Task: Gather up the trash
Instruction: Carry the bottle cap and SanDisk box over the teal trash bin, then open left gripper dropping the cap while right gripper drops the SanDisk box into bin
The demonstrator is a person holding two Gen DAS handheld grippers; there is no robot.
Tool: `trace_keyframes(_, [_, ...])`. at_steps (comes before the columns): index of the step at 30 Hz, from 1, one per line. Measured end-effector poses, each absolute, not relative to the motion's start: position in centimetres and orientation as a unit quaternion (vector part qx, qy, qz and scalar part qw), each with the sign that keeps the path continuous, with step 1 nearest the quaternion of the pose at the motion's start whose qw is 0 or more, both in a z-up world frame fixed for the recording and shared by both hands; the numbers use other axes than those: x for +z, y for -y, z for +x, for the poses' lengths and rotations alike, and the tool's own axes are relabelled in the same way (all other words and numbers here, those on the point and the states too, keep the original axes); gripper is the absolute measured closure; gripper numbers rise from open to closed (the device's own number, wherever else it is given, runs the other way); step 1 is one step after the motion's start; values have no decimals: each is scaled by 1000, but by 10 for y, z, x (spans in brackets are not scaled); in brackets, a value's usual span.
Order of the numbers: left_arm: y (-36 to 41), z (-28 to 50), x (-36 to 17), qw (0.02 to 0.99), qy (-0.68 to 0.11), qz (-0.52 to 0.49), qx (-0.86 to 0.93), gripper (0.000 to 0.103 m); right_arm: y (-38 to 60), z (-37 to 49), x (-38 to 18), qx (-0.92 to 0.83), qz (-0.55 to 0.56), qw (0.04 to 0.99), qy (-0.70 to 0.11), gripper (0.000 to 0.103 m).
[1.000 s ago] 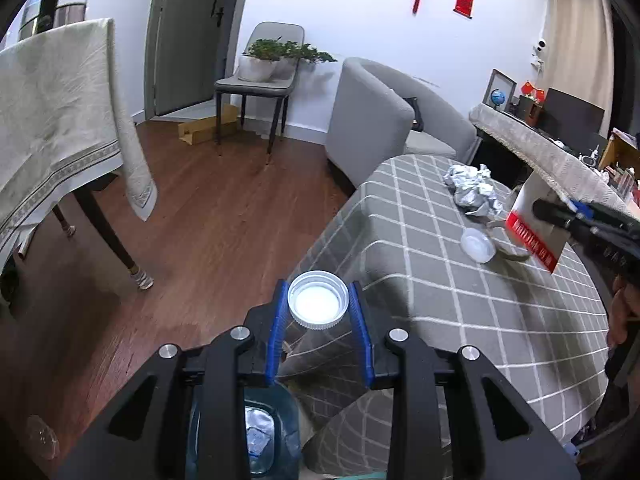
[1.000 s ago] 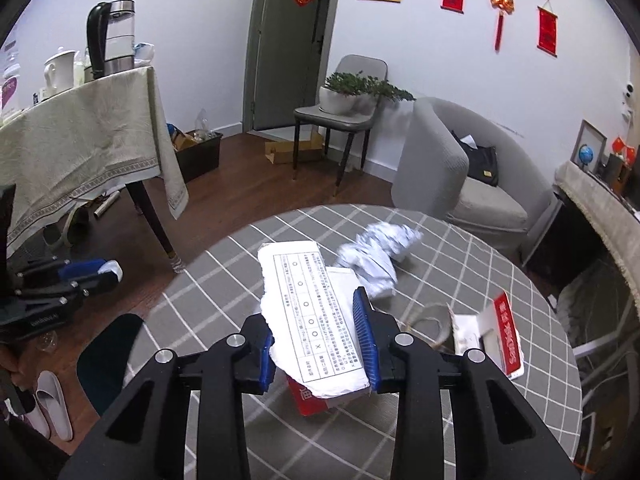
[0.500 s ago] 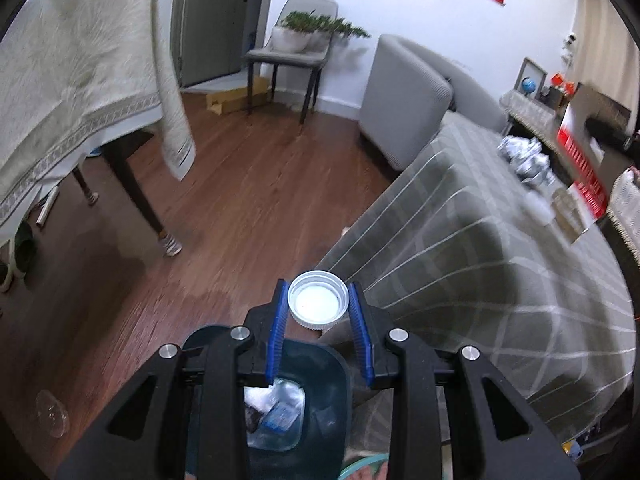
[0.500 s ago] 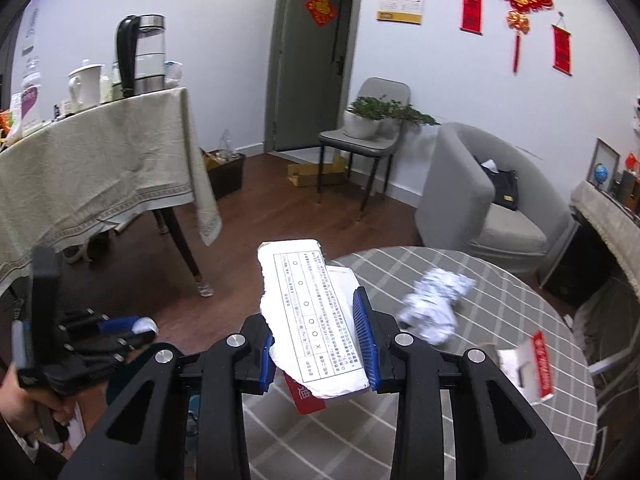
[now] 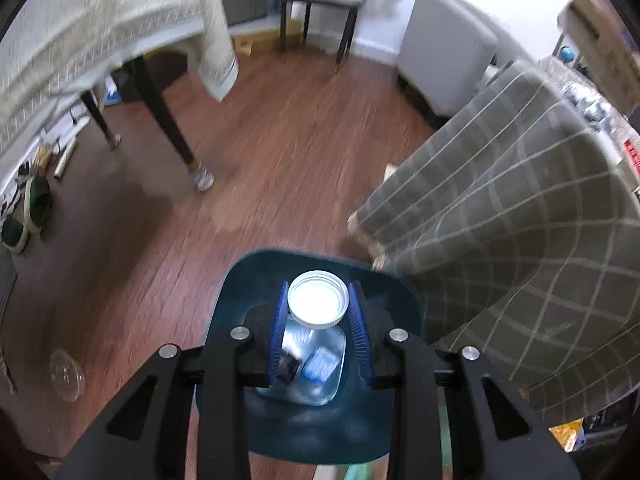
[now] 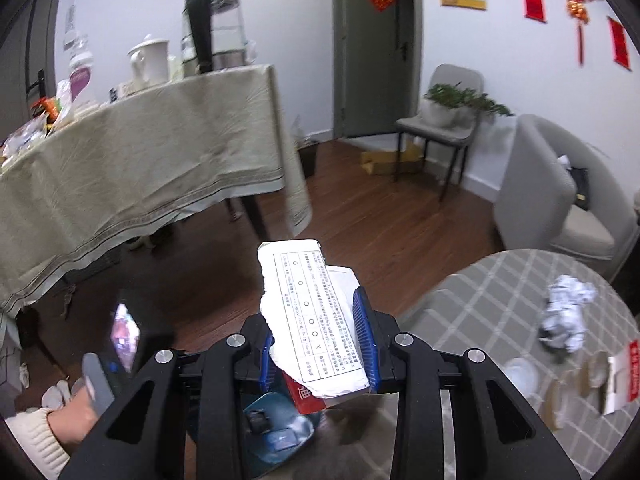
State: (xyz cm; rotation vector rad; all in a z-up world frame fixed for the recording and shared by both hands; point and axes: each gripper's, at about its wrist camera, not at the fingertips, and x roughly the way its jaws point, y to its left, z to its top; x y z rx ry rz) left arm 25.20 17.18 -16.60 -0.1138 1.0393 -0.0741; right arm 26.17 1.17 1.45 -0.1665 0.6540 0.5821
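Note:
My left gripper (image 5: 319, 320) is shut on a white plastic lid (image 5: 318, 298) and holds it right above the dark teal trash bin (image 5: 236, 296) on the floor, which has several scraps inside. My right gripper (image 6: 318, 344) is shut on a torn white and red paper package (image 6: 310, 320), held over the floor beside the round table. The bin (image 6: 276, 434) shows below that gripper. On the checked table (image 6: 500, 280) lie a crumpled foil wad (image 6: 564, 316), a white lid (image 6: 520, 374) and a torn red and white box (image 6: 622, 376).
The checked tablecloth (image 5: 520, 220) hangs just right of the bin. A cloth-covered side table (image 5: 80, 32) with dark legs stands to the left. A clear lid (image 5: 66, 368) lies on the wood floor. A grey armchair (image 6: 560, 200) and a chair with a plant (image 6: 444, 120) stand behind.
My left gripper has tilted down and moved over the bin with the lid. My right gripper has swung left off the table toward the bin, still holding the package.

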Motion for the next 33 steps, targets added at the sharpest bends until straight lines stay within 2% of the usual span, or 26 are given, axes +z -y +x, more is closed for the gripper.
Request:
trace_keyframes(15, [-200,238,-246,784,-618,-52,-34,70,-66,275,-35,320,-69,855,-403,68])
trace_keyframes(17, [-200,236,-249,779,-624,-50,-36,61,-73,277,-43,324,-69,848,-414,68])
trace_keyframes(18, [-200,236,-249,778,-625,-49,-36,53,-77,278,-47,324,-70,845,-419,68])
trace_keyframes(19, [-201,236,-250,778,-625,-51,-37,50,-80,279,-51,324,-73,843,-423,68])
trace_keyframes(25, [-210,233,-245,784,-617,-61,-26,49,-90,283,-74,321,-83,829,-450,68])
trace_keyframes(33, [-230,233,-212,823,-561,-93,-5,49,-99,291,-108,313,-94,810,-487,68])
